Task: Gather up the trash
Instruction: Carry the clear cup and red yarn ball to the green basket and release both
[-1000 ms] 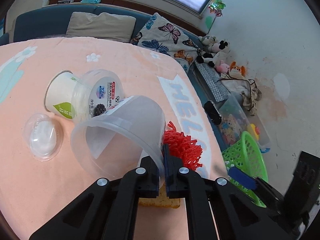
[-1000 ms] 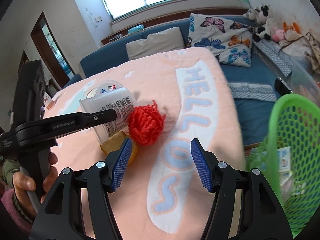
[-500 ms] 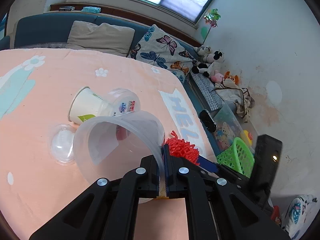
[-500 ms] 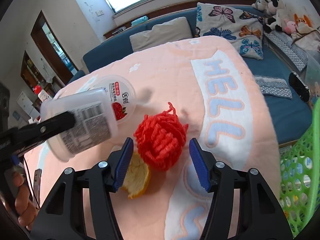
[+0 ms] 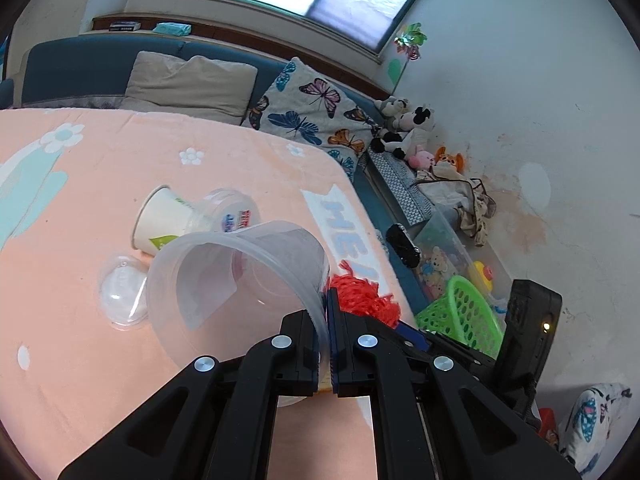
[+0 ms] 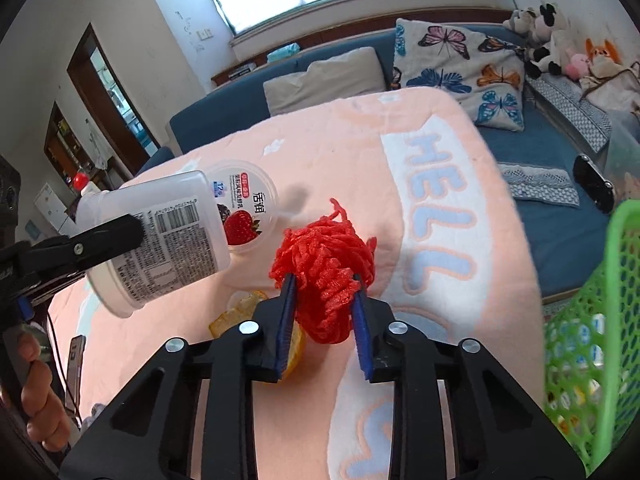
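**Both grippers loaded, basket waiting off to the right**

Left gripper [image 5: 326,320] pinched tight on the rim wall of a clear plastic tub [image 5: 236,284], one jaw inside, one outside; tub held off the pink blanket [image 5: 120,168] and tipped mouth-toward-camera, a thin-edge grip that suits an empty, light container. Just beyond its tip, a paper cup [image 5: 160,220] on its side with a strawberry yogurt cup [image 5: 236,214] against it; to the left of the tub, a clear dome lid [image 5: 122,294] flat on the blanket. All three not yet collected.

Right gripper [image 6: 322,292] having just closed in, blue pads now narrow and pressed into both flanks of the red mesh net ball [image 6: 324,268], soft stuff bulging above and below the jaws; probably a squeeze deep enough to keep the springy mesh from slipping. Under its left jaw, a piece of orange peel [image 6: 240,312] lying loose, untouched. Off to its right edge, green mesh basket [image 6: 592,340] beside the table with wrappers already inside, likely the drop point. Left of the ball, the other gripper's tub hanging close, near but apart
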Motion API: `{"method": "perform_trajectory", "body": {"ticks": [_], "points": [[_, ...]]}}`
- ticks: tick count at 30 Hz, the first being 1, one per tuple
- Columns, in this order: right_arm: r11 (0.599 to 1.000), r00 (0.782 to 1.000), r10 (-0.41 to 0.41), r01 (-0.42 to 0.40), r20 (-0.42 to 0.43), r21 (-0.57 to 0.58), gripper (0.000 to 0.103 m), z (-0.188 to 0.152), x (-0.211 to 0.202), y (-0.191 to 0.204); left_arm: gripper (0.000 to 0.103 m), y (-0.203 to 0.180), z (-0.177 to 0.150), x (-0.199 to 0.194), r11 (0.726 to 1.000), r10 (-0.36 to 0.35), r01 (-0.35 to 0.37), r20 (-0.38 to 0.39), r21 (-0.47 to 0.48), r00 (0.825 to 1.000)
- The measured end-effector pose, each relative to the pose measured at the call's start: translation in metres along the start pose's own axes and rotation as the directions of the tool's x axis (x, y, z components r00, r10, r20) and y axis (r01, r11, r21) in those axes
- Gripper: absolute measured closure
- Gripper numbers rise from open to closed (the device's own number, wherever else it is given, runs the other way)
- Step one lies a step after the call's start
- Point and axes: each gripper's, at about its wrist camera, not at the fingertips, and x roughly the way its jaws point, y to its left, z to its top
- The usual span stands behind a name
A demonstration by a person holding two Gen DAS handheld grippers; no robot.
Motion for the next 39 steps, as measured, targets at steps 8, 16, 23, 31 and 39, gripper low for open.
{"method": "perform_trajectory", "body": {"ticks": [8,16,23,31,39], "points": [[1.0,0.998,-0.024,0.023,0.054,0.017,0.086,-0.013,-0.045,-0.015,0.099,-0.035,-0.004,0.0,0.998,-0.036,0.036,-0.002,0.044,0.999],[0.998,0.991,-0.059,0.058,0.12,0.008,0.091,-0.026,-0.092,-0.02,0.099,-0.072,-0.01,0.003,0.993,-0.085,0.087,-0.024,0.086,0.996],[0.988,0.97,-0.152,0.15,0.191,0.026,0.092,-0.029,-0.138,-0.046,0.099,-0.108,-0.015,0.014,0.981,-0.145,0.152,-0.06,0.121,0.988],[0.952,0.933,-0.301,0.281,0.197,0.123,0.09,-0.034,-0.176,-0.111,0.099,-0.162,-0.025,0.042,0.959,-0.204,0.225,-0.131,0.174,0.97],[0.92,0.916,-0.371,0.339,0.152,0.199,0.079,-0.052,-0.183,-0.163,0.099,-0.208,-0.035,0.073,0.934,-0.245,0.289,-0.213,0.21,0.946]]}}
